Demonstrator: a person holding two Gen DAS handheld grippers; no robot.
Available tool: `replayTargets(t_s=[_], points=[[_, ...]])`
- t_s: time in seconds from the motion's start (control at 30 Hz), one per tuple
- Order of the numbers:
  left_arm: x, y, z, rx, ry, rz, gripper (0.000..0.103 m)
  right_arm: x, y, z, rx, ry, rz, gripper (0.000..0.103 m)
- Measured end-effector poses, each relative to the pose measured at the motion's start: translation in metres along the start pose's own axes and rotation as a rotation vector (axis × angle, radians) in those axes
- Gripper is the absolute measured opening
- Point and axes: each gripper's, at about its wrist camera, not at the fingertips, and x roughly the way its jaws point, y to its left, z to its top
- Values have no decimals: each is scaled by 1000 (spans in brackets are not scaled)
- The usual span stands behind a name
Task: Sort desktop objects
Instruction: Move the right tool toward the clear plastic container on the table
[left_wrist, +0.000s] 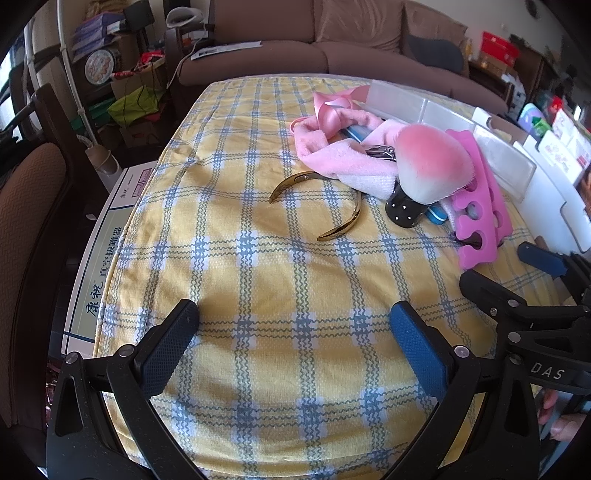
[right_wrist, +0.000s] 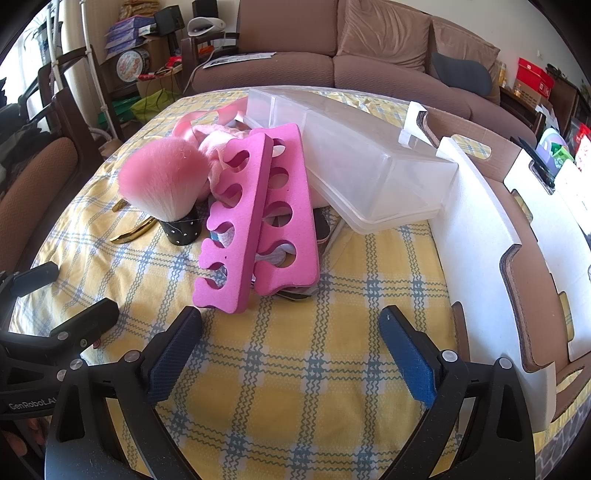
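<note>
1. Nearest in, the left hand-held gripper (left_wrist: 295, 332) and the right hand-held gripper (right_wrist: 290, 334) both hover wide open and empty above the desk (left_wrist: 258, 266).
2. At 12 o'clock from the right one, the toe separators (right_wrist: 258, 218) lie heaped with the brush (right_wrist: 162, 184); the gold cuff (left_wrist: 321, 206) sits at 11.
3. Beyond, at 1 o'clock, the clear box (right_wrist: 354, 162) looks empty, though its frosted walls blur things. My read: sorting is not begun.

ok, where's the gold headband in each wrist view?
Left wrist: gold headband lies open in mid-frame on the plaid cloth, left of the pink brush.
Right wrist: only the gold headband's tips show at left, behind the pink brush.
Shared landmark: the brush's black studded base.
</note>
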Motion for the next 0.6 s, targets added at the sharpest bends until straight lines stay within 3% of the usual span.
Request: replayTargets(t_s=[0.17,0.23,0.37,0.6], points=[[-13,7,0,-33,-5,-68,103,-5,4,5,7,47,-11,99],[-16,13,6,-69,-9,-103,103,-12,1,9,26,23,23,99],[-22,17,13,-98,-5,-98,103,-19,-1,10,34,13,28,99],[-39,8,21,-37,-69,-44,103,-23,9,10,24,8,12,99]])
